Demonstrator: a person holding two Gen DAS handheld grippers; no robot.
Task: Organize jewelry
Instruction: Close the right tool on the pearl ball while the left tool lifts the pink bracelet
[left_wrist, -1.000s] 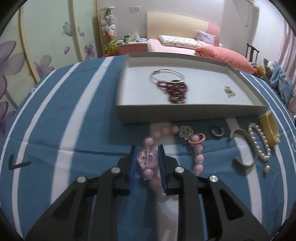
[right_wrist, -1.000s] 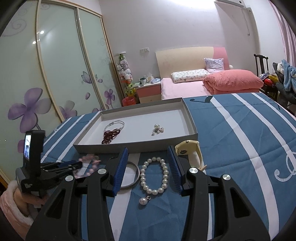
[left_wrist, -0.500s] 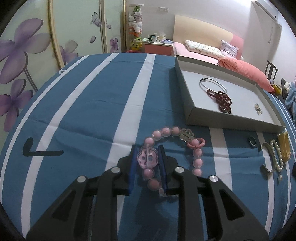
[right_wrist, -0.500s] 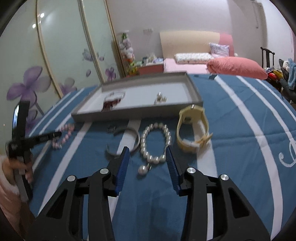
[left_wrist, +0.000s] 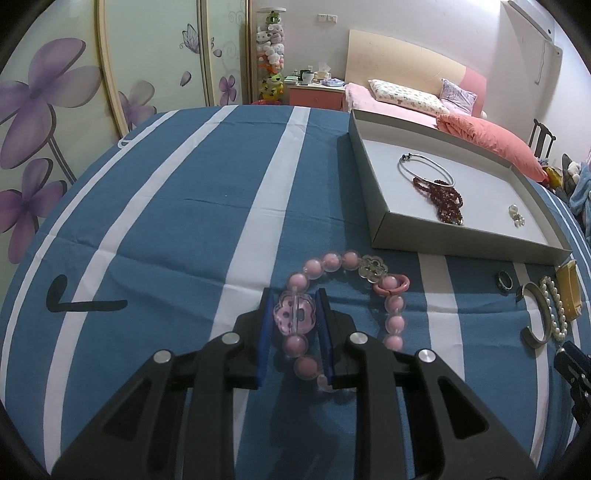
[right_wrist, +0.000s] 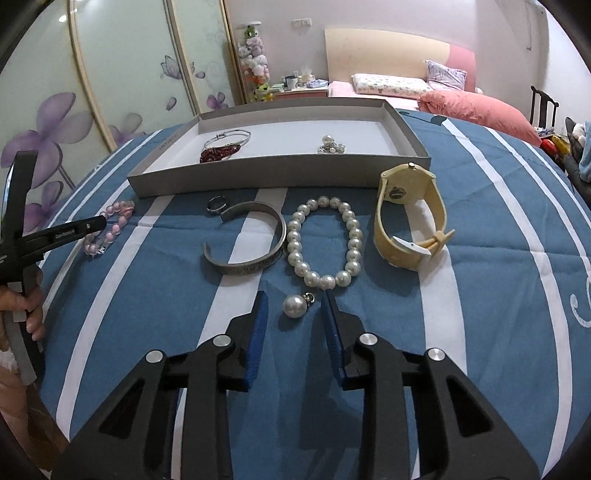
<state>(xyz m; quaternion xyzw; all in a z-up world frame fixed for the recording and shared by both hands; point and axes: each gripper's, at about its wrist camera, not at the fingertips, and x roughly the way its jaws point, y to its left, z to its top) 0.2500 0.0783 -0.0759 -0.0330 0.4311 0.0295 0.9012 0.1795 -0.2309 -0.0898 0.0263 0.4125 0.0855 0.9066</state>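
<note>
On the left, the left tool (left_wrist: 295, 314) is clamping its 2 blue pads on the flower bead of the pink bead bracelet (left_wrist: 343, 295), which is lying on the striped tabletop (left_wrist: 184, 221) near the grey tray (left_wrist: 461, 240). On the right, the right tool (right_wrist: 293, 314) has just been closing and is standing narrow around the pendant pearl of the pearl bracelet (right_wrist: 325, 240) without pressing it. I judge that both pickups are in hand; next, each bracelet is needing a lift over the tray wall.

Before the tray (right_wrist: 280, 173) lie ring (right_wrist: 217, 204), cuff (right_wrist: 247, 240), pearl bracelet (right_wrist: 325, 242) and watch (right_wrist: 408, 221), left to right.
</note>
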